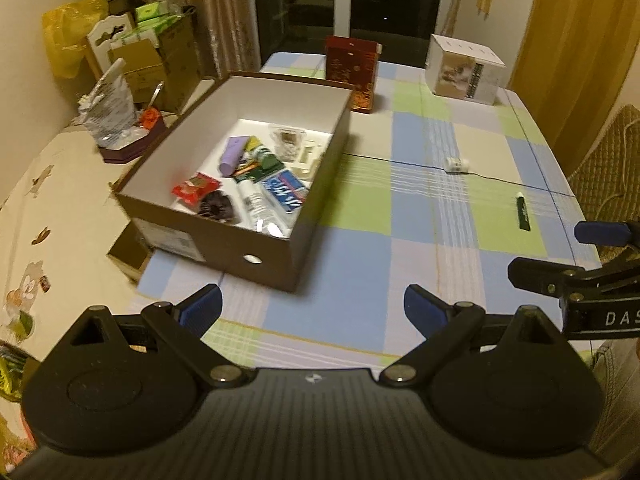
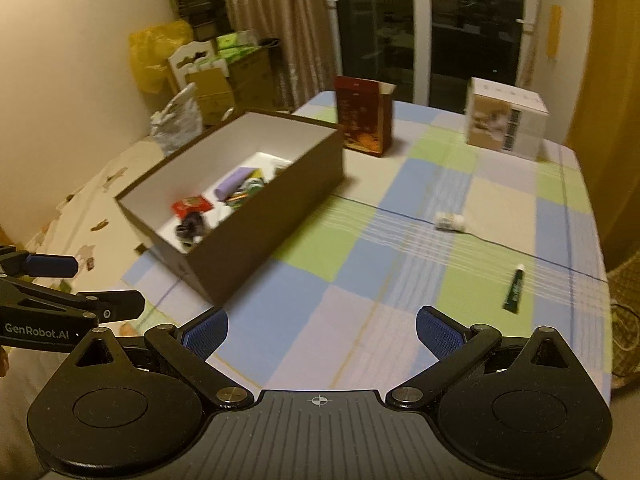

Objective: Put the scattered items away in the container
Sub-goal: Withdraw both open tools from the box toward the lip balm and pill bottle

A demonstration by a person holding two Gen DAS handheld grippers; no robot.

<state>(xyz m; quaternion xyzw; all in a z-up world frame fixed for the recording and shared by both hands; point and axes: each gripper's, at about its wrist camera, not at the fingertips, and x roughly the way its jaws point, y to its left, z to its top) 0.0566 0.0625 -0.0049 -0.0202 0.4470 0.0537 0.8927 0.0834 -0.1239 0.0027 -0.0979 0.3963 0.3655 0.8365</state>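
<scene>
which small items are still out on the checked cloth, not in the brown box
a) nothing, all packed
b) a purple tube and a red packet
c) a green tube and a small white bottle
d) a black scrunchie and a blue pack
c: the green tube and the small white bottle lie on the tablecloth right of the brown box; the other items named are inside it.
</scene>
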